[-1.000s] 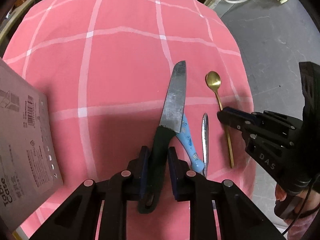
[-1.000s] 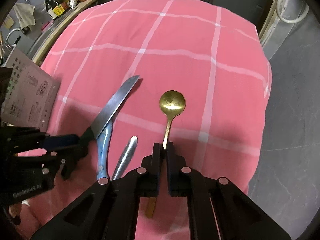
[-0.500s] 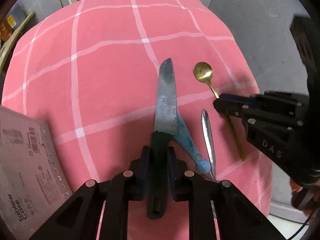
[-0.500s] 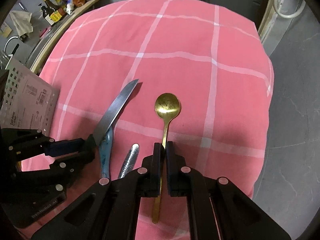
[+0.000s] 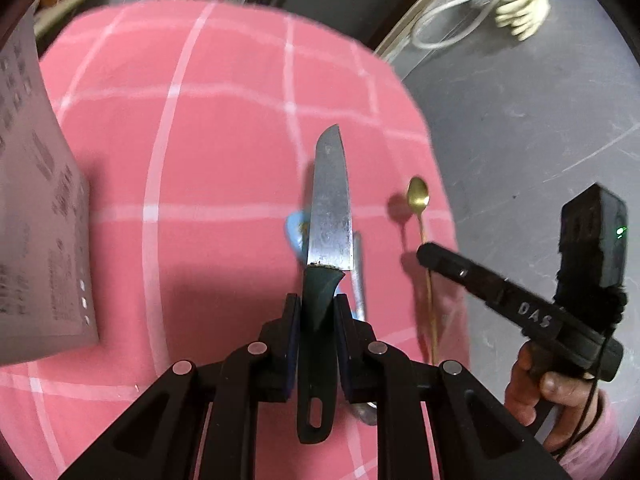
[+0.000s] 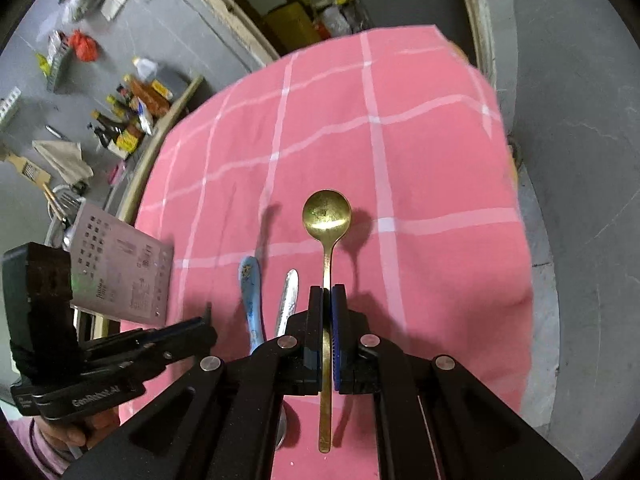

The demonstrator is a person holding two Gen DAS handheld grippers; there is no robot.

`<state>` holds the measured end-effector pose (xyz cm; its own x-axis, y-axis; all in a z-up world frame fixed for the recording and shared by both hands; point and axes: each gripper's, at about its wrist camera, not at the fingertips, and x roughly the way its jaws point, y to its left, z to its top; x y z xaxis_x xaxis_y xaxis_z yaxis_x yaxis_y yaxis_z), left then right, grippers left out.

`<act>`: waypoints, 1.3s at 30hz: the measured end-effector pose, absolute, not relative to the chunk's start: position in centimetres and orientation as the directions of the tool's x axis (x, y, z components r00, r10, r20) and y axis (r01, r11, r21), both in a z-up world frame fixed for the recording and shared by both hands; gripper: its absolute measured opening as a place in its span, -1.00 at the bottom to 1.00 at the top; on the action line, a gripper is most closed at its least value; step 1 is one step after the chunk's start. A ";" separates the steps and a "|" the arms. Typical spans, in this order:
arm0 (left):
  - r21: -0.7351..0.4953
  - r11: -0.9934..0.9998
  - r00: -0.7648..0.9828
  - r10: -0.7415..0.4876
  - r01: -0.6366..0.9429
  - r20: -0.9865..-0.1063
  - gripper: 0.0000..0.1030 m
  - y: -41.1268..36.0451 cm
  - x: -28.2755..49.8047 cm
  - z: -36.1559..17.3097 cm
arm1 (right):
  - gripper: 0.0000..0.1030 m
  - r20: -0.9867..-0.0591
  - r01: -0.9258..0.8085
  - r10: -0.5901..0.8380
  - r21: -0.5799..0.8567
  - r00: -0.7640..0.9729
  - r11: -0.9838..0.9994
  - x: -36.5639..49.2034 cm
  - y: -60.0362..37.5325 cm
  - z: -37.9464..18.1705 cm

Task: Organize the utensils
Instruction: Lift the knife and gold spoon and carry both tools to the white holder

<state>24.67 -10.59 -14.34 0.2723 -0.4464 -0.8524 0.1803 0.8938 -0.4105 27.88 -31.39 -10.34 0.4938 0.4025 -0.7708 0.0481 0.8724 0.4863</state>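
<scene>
Knife (image 5: 330,216) pinched in left hand-held gripper (image 5: 316,320), gold spoon (image 6: 327,216) in right hand-held gripper (image 6: 327,300) — both now lifted off the pink surface (image 5: 224,152), ready for sorting.

cluttered storeroom: bare concrete floor (image 6: 592,128), sauce bottles (image 6: 120,120) on it.

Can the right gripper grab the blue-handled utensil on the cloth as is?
Probably not yet. The right gripper is shut on the gold spoon, so its jaws are occupied. The blue-handled utensil lies uncovered on the pink cloth, just left of it.
</scene>
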 end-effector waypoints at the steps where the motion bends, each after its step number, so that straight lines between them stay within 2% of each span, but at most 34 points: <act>1: -0.413 0.892 0.290 -0.451 0.185 -0.844 -0.70 -10.4 24.2 -13.8 | -0.93 -0.759 0.045 0.399 0.488 0.515 0.872 27.5 -31.4 -9.8; 6: -0.401 0.891 0.409 -0.454 0.213 -0.791 -0.70 -10.0 23.7 -10.1 | -0.93 -0.685 -0.005 0.385 0.487 0.618 0.874 27.7 -32.7 -8.8; 13: -0.394 0.888 0.565 -0.455 0.236 -0.688 -0.70 -9.1 23.3 -5.3 | -0.93 -0.529 -0.126 0.424 0.508 0.735 0.852 28.7 -30.5 -1.9; 21: -0.435 0.879 0.783 -0.408 0.197 -0.470 -0.70 -1.4 21.9 1.6 | -0.93 -0.302 -0.321 0.547 0.556 0.781 0.767 30.4 -23.6 3.6; 26: -0.471 0.873 0.862 -0.334 0.130 -0.381 -0.70 3.4 22.9 2.3 | -0.93 -0.192 -0.444 0.632 0.562 0.751 0.698 31.9 -18.2 5.0; 33: -0.520 0.854 0.891 -0.264 0.037 -0.370 -0.70 7.4 24.6 -0.9 | -0.93 -0.183 -0.483 0.678 0.572 0.712 0.663 33.0 -12.9 1.0; 39: -0.484 0.875 0.903 -0.231 0.030 -0.361 -0.70 8.0 23.2 -2.8 | -0.92 -0.197 -0.483 0.673 0.558 0.713 0.675 31.8 -11.8 -2.7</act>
